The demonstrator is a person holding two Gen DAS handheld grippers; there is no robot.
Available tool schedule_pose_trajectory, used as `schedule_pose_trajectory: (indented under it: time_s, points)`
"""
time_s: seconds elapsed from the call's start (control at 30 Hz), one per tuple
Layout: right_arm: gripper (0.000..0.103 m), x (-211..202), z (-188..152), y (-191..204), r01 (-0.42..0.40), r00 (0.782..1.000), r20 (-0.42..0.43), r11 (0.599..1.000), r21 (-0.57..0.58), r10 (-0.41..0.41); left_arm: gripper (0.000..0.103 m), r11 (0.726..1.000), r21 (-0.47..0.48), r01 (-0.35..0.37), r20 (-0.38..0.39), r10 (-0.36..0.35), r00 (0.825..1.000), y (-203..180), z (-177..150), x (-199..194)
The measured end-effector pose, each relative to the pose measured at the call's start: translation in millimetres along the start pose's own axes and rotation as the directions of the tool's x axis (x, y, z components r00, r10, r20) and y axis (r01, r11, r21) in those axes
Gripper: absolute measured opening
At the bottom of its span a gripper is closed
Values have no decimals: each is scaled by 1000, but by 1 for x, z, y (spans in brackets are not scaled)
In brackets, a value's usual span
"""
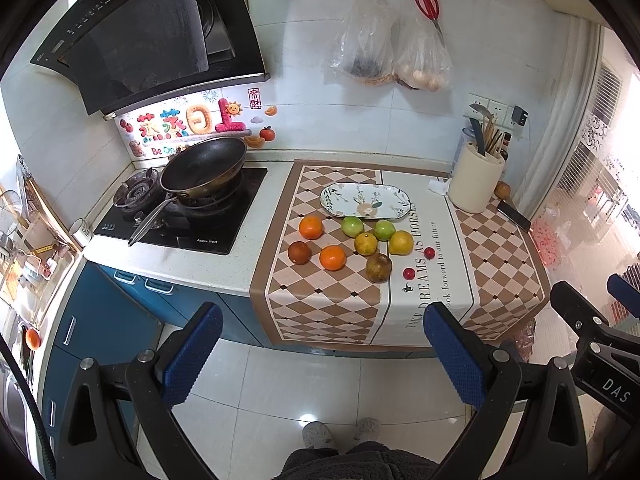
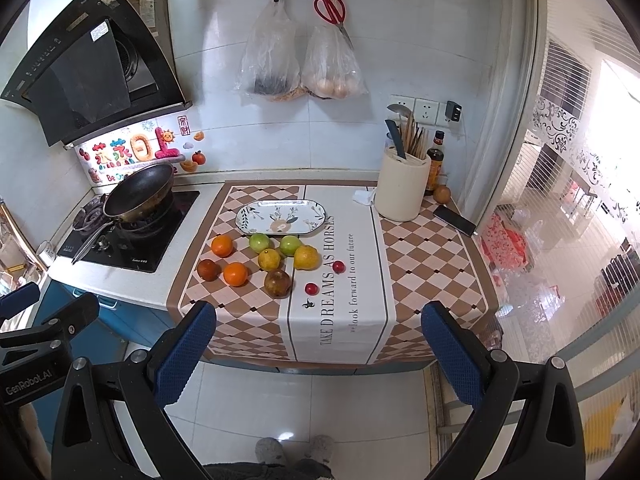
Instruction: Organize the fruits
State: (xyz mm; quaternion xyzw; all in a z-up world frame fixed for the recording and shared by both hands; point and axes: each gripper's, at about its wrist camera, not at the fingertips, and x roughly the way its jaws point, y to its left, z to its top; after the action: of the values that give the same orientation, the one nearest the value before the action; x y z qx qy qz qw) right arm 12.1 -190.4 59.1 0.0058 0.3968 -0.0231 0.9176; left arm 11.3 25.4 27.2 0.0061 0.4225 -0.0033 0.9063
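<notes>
I'm standing back from the table [image 2: 100, 280] here, both claws up and off the work. My left claw [image 1: 322, 350] is spread wide with nothing in it, and my right claw [image 2: 318, 348] is the same, wide and bare.

The fruit sits loose on the checked cloth [image 2: 420, 264], just in front of the patterned plate [image 2: 280, 218], which holds nothing yet. Two oranges [image 2: 222, 245] on the left with a dark reddish fruit [image 2: 208, 270] beside them, two green ones [image 2: 260, 242] right up against the plate's near rim, two yellow ones [image 2: 307, 257] behind a brownish, blotchy fruit [image 2: 277, 283], and two little red cherry-sized ones [image 2: 311, 289] off to the right on the white stripe.

Here's what worries me. Everything's round and packed close: reach for a yellow one and a pad could nudge its green neighbour, which could roll. The small red ones look the hardest; wide pads may squirt them sideways toward the table edge. The cloth hangs over the front, so snagging it on approach could drag the whole lot. The brown one looks soft to me, so too firm a squeeze might bruise it. And the wok handle [image 2: 94, 240] juts out on my left, close to that arm's path.
</notes>
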Motion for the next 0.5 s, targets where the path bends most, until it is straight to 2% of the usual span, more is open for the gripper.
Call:
schedule_pose_trajectory:
  time_s: [0.03, 0.5]
  points:
    - [103, 0, 0, -1, 1, 1000, 1, 1000, -2, -1, 103, 1000, 0, -6, 5, 6, 1000, -6, -10, -4]
    - [103, -2, 1, -3, -10, 1000, 2, 1000, 9, 10, 103, 1000, -1, -8, 7, 8, 1000, -7, -9, -7]
